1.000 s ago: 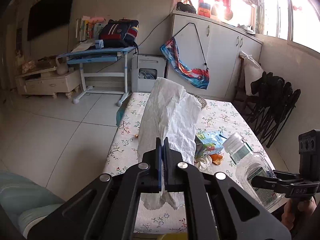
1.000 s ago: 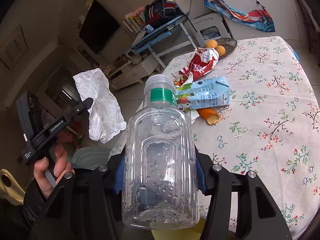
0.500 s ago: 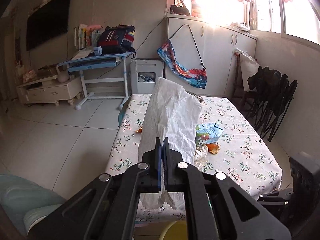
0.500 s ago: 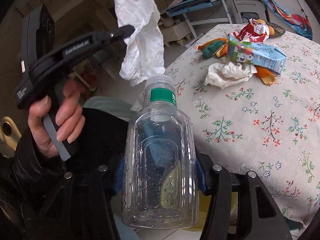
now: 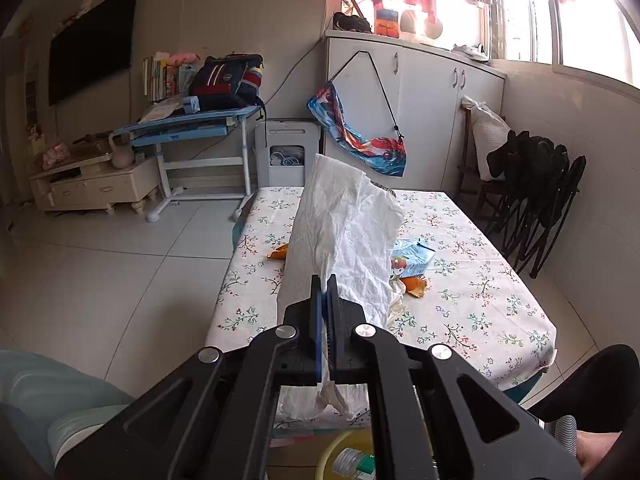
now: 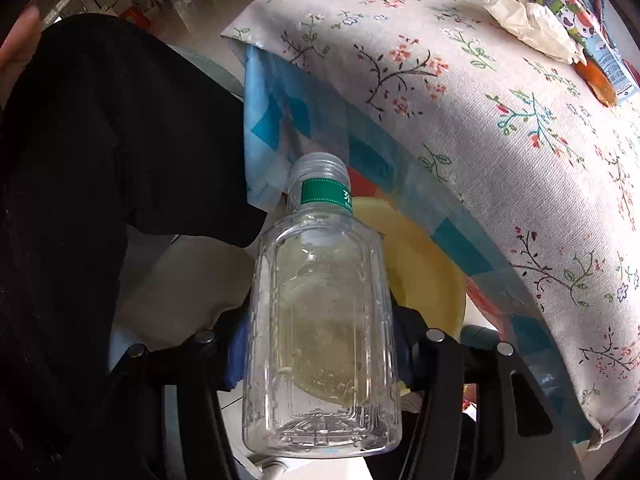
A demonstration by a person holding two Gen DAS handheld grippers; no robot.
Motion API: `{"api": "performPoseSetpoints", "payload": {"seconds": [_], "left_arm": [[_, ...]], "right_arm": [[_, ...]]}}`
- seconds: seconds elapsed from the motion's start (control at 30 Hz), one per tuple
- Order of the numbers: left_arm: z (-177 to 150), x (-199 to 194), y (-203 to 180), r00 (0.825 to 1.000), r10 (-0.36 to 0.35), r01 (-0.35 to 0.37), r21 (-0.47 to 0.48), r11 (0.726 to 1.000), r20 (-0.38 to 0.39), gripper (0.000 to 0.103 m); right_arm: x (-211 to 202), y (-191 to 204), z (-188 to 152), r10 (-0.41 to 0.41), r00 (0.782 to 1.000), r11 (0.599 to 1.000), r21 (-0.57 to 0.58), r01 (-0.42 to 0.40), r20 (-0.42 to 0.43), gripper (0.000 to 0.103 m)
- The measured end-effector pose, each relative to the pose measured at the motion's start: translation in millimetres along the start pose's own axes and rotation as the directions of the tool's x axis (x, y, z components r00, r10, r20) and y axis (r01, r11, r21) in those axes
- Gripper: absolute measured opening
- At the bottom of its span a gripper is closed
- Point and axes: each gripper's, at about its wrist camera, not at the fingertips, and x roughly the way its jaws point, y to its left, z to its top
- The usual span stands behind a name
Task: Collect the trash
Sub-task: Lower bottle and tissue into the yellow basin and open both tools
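Note:
My left gripper [image 5: 325,280] is shut on a crumpled white tissue [image 5: 344,228], held up in the air before the table's near edge. My right gripper [image 6: 320,356] is shut on a clear plastic bottle [image 6: 320,320] with a green neck label, tipped steeply down. Under the bottle a yellow bin [image 6: 424,268] sits on the floor below the table edge. In the left wrist view the bottle's neck [image 5: 354,462] shows over that yellow bin [image 5: 330,450]. On the table lie a juice carton [image 5: 414,256], an orange peel [image 5: 415,286] and a crumpled paper [image 6: 532,24].
The table wears a floral cloth [image 6: 480,100] over a blue checked one that hangs off the edge. A person's black sleeve [image 6: 100,160] fills the left of the right wrist view. Folded black chairs [image 5: 536,200] stand right of the table; a pale tiled floor [image 5: 120,272] lies left.
My right gripper has swung down off the table with the bottle, from roughly level to pointing at the yellow bin. The left gripper has eased back a little, tissue still in it.

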Motion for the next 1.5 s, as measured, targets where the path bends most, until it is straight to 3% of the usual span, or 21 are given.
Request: {"api": "performPoseSetpoints", "payload": {"seconds": [0.2, 0.4, 0.6, 0.8, 1.03, 1.23, 1.4, 1.5], "left_arm": [[0, -2, 0, 1.000, -0.005, 0.005, 0.005, 1.000, -0.001, 0.003], [-7, -2, -5, 1.000, -0.020, 0.020, 0.015, 1.000, -0.017, 0.003], [-16, 0, -8, 0.996, -0.067, 0.067, 0.003, 0.998, -0.054, 0.003], [-34, 3, -11, 0.981, -0.151, 0.146, -0.048, 0.988, -0.119, 0.003], [-62, 11, -22, 0.941, -0.264, 0.244, -0.118, 0.963, -0.210, 0.003], [-93, 22, -35, 0.885, -0.337, 0.294, -0.176, 0.939, -0.322, 0.003], [-120, 37, -51, 0.841, -0.311, 0.273, -0.151, 0.950, -0.442, 0.003], [-134, 49, -60, 0.805, -0.275, 0.253, -0.116, 0.961, -0.525, 0.013]], "right_arm": [[-4, -6, 0, -0.017, 1.000, 1.000, 0.024, 0.017, 0.022, 0.061], [-38, -17, 6, -0.015, 0.985, 0.997, 0.073, 0.003, 0.171, 0.061], [-82, -31, 7, -0.063, 0.926, 0.986, 0.169, 0.000, 0.372, 0.069], [-107, -65, -2, -0.142, 0.866, 0.944, 0.329, -0.027, 0.479, 0.074], [-126, -87, -12, -0.170, 0.833, 0.894, 0.438, -0.095, 0.527, 0.075], [-133, -100, -21, -0.174, 0.815, 0.863, 0.484, -0.144, 0.552, 0.076], [-137, -102, -24, -0.176, 0.807, 0.854, 0.495, -0.160, 0.564, 0.076], [-138, -101, -24, -0.174, 0.807, 0.855, 0.492, -0.161, 0.565, 0.077]]}}
